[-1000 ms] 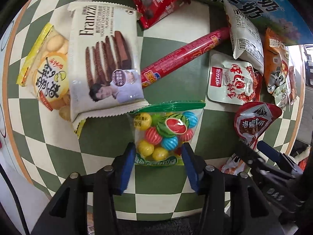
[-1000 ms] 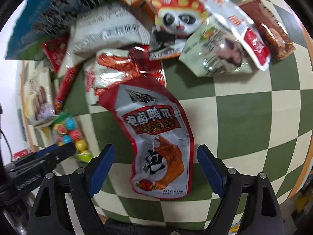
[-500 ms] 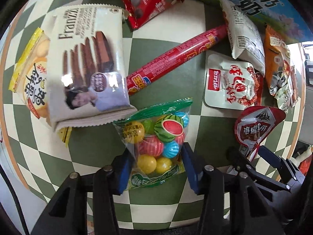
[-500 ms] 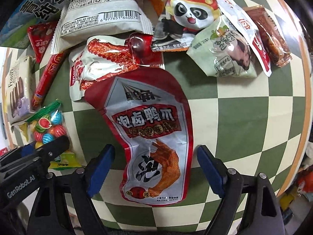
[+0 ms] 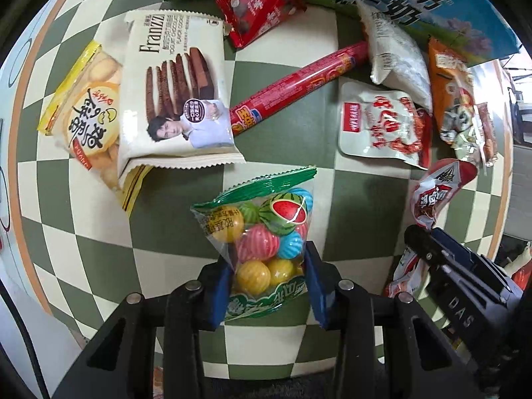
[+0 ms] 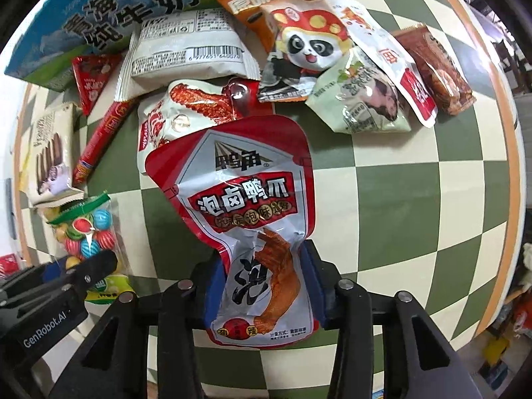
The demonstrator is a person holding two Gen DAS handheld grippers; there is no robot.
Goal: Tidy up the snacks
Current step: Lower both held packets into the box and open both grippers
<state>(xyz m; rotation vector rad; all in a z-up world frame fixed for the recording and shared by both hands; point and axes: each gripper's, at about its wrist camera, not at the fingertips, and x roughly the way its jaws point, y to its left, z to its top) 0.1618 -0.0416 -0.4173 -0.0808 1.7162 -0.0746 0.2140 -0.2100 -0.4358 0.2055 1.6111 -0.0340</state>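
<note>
Green-and-cream checkered table (image 5: 365, 232) bearing the snacks, a blue milk carton (image 6: 99, 16) at its far edge. Nearer than the carton, the right gripper (image 6: 264, 286) clamps a red duck-claw pouch (image 6: 239, 183); leftward, the left gripper (image 5: 267, 286) clamps a clear bag of coloured gumballs (image 5: 266, 232).
</note>
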